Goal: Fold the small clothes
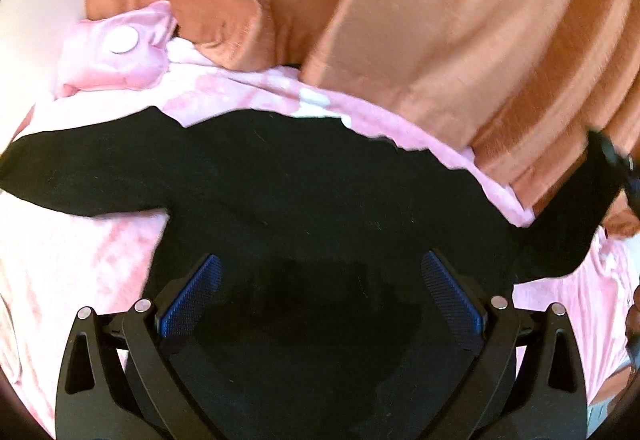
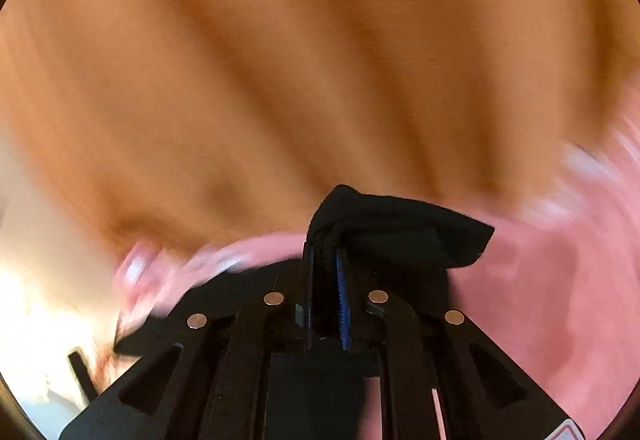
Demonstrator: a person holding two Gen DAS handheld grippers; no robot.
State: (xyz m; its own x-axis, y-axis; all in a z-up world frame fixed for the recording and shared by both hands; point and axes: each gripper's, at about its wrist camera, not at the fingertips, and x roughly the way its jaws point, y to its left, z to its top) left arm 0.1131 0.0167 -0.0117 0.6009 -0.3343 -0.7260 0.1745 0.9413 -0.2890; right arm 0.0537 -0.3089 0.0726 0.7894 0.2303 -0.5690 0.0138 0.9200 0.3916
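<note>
Only right view shows right hand-held gripper [image 2: 326, 260] pinching black garment [image 2: 400, 232]

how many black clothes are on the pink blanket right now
1: a black garment spread on the pink blanket, one end pinched in the right hand-held gripper. Others may lie outside these views.

Warm daylight; right wrist view heavily motion-blurred, perhaps overexposed lower-left.
</note>
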